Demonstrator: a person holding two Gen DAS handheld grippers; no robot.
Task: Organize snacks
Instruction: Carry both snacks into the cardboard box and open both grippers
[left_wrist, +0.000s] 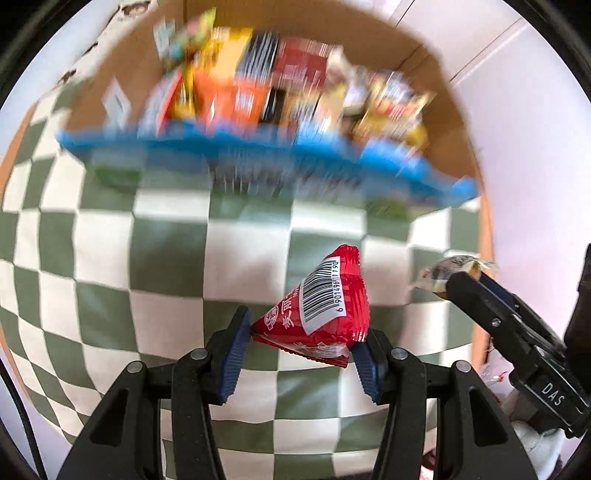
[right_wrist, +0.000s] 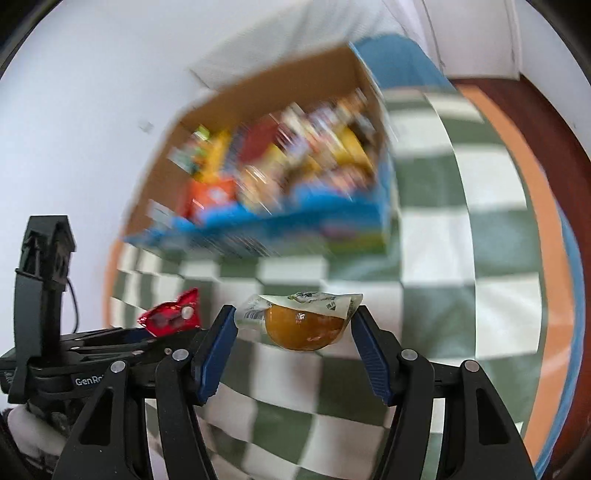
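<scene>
While each pair of fingers carries one snack clear of the table, neither packet rests on anything. Left gripper has its blue pads pinched on the lower corners of a red triangular packet, barcode side up, so the puffy body stands free above the fingers and will not be crushed. Right gripper is clamped on a clear-wrapped amber jelly cup, its pads pressing the wrapper's ends, not the dome; that looks like the safer hold for a slippery round thing.

Beyond both hands lies the green-and-white checked cloth covering the table, bare beneath the grippers. Toward the table's far edge, against the wall, stands an open cardboard box with a blue front, already crowded with bright packets, too blurred to count. Both carried snacks probably belong there.

Count: two grippers, two snacks in hand, one of each kind, one box.
</scene>
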